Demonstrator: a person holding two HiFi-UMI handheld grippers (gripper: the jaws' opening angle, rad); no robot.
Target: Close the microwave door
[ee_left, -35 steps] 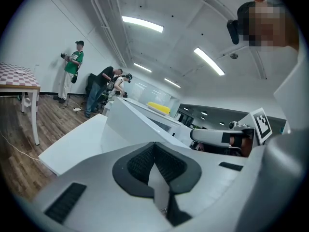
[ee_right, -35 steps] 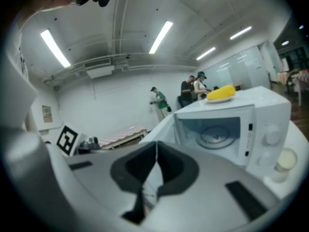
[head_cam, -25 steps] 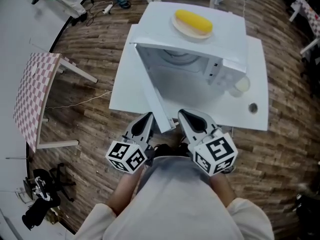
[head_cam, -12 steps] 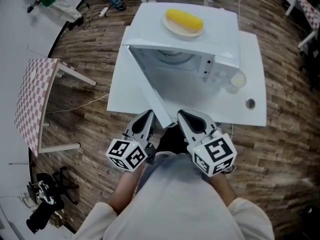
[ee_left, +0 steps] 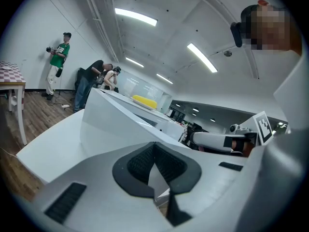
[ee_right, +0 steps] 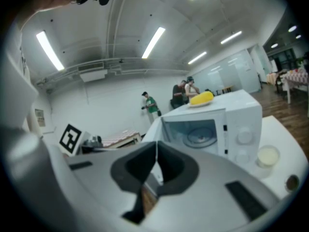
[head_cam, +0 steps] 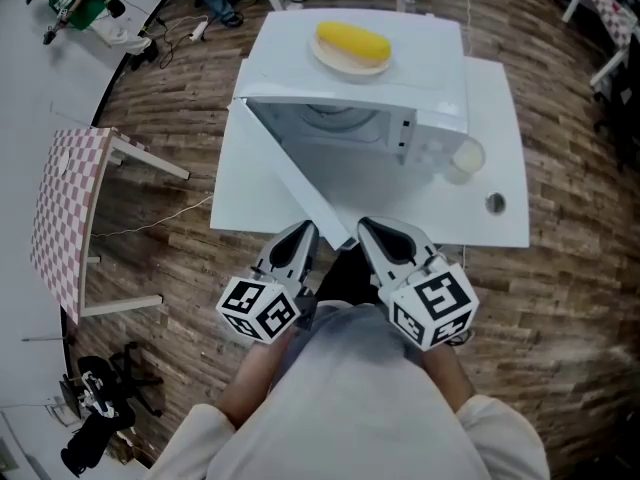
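A white microwave stands on a white table, its door swung wide open toward me on the left. The cavity with its glass turntable is exposed. On top lies a yellow item on a plate. My left gripper and right gripper hover side by side at the table's front edge, near the door's free end, both shut and empty. The left gripper view looks along the door. In the right gripper view the open microwave faces me.
A small cup of pale liquid and a small dark round item sit on the table right of the microwave. A checkered table stands at the left on the wooden floor. People stand at the far wall.
The microwave and table have drifted slightly up and left in the head view. Both grippers stay shut at the table's front edge. The door stands open as before.
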